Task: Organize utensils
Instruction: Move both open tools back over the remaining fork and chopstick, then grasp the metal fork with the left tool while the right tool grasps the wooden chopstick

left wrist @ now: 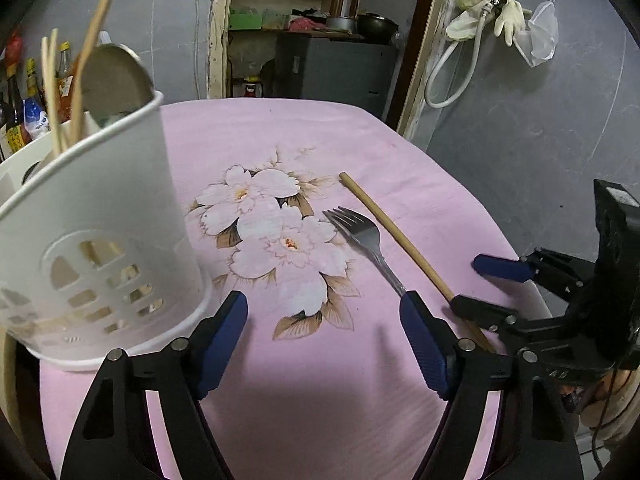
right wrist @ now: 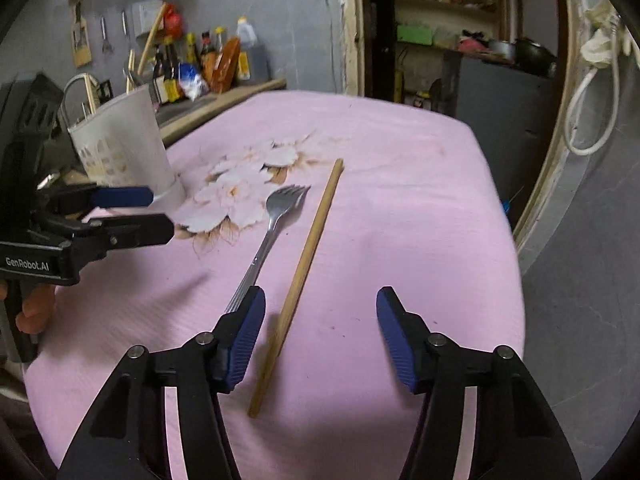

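A metal fork (left wrist: 362, 240) and a single wooden chopstick (left wrist: 400, 236) lie side by side on the pink flowered tablecloth (left wrist: 304, 128). A white perforated utensil holder (left wrist: 92, 236) stands at the left, with chopsticks and a metal spoon in it. My left gripper (left wrist: 322, 312) is open and empty, just in front of the holder and the fork's handle. My right gripper (right wrist: 320, 316) is open and empty, low over the near end of the chopstick (right wrist: 304, 272), with the fork (right wrist: 268, 232) beside its left finger. The holder (right wrist: 128, 148) stands at the far left.
Sauce bottles (right wrist: 200, 64) line a shelf behind the table at the left. An open doorway with shelves and pots (left wrist: 304, 28) lies beyond the table. Gloves and a hose (left wrist: 480, 20) hang on the grey wall at the right. The table's right edge drops off to the floor.
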Demonstrator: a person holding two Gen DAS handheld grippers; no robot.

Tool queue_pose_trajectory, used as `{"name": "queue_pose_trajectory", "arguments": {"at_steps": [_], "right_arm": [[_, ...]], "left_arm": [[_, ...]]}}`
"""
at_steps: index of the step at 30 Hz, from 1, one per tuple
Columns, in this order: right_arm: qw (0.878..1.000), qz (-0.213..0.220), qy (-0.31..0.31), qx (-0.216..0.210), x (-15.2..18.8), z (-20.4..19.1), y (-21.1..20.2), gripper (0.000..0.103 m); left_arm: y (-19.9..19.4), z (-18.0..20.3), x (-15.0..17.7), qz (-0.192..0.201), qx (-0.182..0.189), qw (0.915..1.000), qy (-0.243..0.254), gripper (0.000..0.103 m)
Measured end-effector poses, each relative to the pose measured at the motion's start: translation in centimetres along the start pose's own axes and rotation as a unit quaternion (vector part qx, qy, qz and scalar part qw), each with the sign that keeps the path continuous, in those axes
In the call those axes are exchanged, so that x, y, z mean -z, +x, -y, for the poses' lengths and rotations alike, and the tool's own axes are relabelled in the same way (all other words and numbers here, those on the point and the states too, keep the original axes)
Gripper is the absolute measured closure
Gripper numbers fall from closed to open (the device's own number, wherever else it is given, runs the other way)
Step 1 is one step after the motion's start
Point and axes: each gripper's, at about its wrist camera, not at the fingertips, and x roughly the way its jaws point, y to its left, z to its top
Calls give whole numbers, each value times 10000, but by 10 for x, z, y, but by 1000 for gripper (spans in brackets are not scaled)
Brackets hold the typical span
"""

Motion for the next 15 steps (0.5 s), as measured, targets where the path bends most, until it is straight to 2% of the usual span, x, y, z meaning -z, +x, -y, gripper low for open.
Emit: {"name": "queue_pose_trajectory", "arguments": {"at_steps": [6, 8, 10, 13, 15], "right_arm": [[9991, -222, -263, 265, -7, -2, 12, 62], [9989, -223, -256, 313, -9, 1, 15, 69], [9989, -209, -210, 364, -11, 6, 16, 82], [9992, -175, -61, 353, -12, 17, 14, 97], [9994, -137, 15, 321, -11, 22, 13, 99]], "left_arm": [[15, -4, -10, -161, 123, 9997, -101, 38], [20, -5, -14, -225, 191, 9995, -132, 41], [27, -5, -19, -298, 304, 9989, -193, 46], [36, -7, -27, -406, 499, 9975, -278, 51], [42, -7, -31, -442, 597, 9968, -311, 55]]}}
